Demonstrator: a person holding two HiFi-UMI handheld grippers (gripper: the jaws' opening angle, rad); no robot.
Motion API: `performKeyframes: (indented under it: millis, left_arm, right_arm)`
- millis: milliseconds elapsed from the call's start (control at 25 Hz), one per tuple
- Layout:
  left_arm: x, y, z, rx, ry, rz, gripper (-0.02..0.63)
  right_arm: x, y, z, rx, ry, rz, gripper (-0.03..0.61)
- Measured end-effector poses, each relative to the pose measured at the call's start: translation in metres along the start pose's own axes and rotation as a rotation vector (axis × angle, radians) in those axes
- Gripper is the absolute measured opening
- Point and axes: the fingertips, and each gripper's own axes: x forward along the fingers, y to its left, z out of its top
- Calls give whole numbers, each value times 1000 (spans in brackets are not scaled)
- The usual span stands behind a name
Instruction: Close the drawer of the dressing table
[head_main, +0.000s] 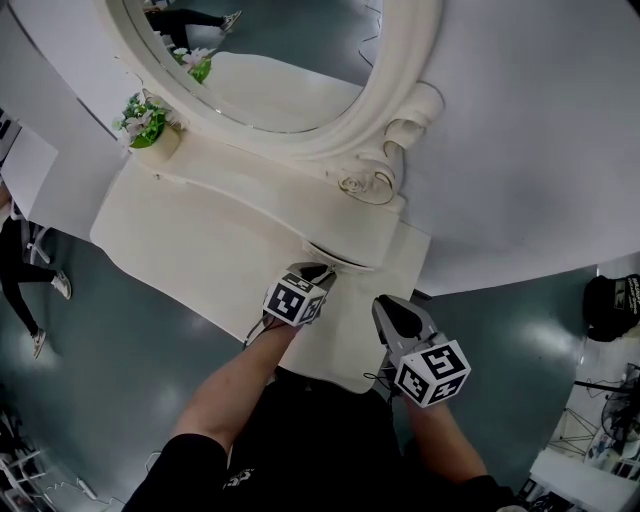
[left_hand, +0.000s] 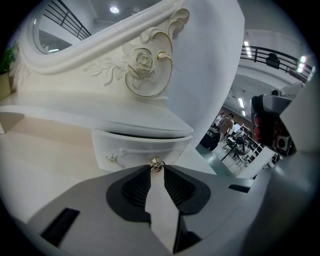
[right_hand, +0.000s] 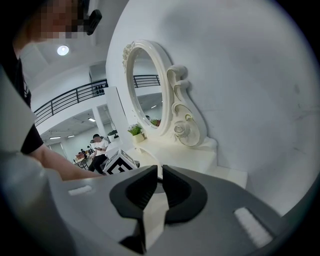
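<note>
The cream dressing table (head_main: 200, 240) stands against a white wall, with an oval mirror (head_main: 290, 70) on top. Its small white drawer (left_hand: 135, 147) sits under the carved shelf and stands out a little, with a dark gap showing above its front. My left gripper (left_hand: 157, 171) points down at the drawer front, and its tips are closed round the little metal drawer knob (left_hand: 157, 164). In the head view the left gripper (head_main: 320, 272) reaches the drawer (head_main: 338, 262). My right gripper (head_main: 386, 306) hovers to the right above the tabletop, shut (right_hand: 160, 172) and holding nothing.
A potted plant (head_main: 148, 125) stands at the table's far left corner. A person (head_main: 25, 270) walks on the grey floor at left. A black bag (head_main: 610, 305) and racks are at right. The table's front edge is near my body.
</note>
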Motion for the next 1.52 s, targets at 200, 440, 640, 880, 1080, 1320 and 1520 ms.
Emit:
performKeyframes:
  millis: [200,440,640,880,1080,1320,1520]
  left_arm:
    - [5,2,4,-7,-7,-3,89]
    - [9,6,10,-12,-10,-10,89]
    - [13,9,16,-10,-12,-11,89]
    - [17,13,20,-13,-8,-9,89]
    - [18,13,18,5,-2,4,91]
    - [4,11,25,88,-29,33,114]
    - [-36,12,44,79,-129,51,114]
  right_arm:
    - [1,-7,-1,2,5,-10,43]
    - [2,-11,4,3,5,-17,41]
    - [0,-13,2,6,8,-28,41]
    - [-7,-13,0,3,12,-41,41]
    - [-14,-11,-2,4,10,-56,41]
    - [-18,5,-4,-1,0,-60,41]
    - [-16,31,3,-63,15,-28,41]
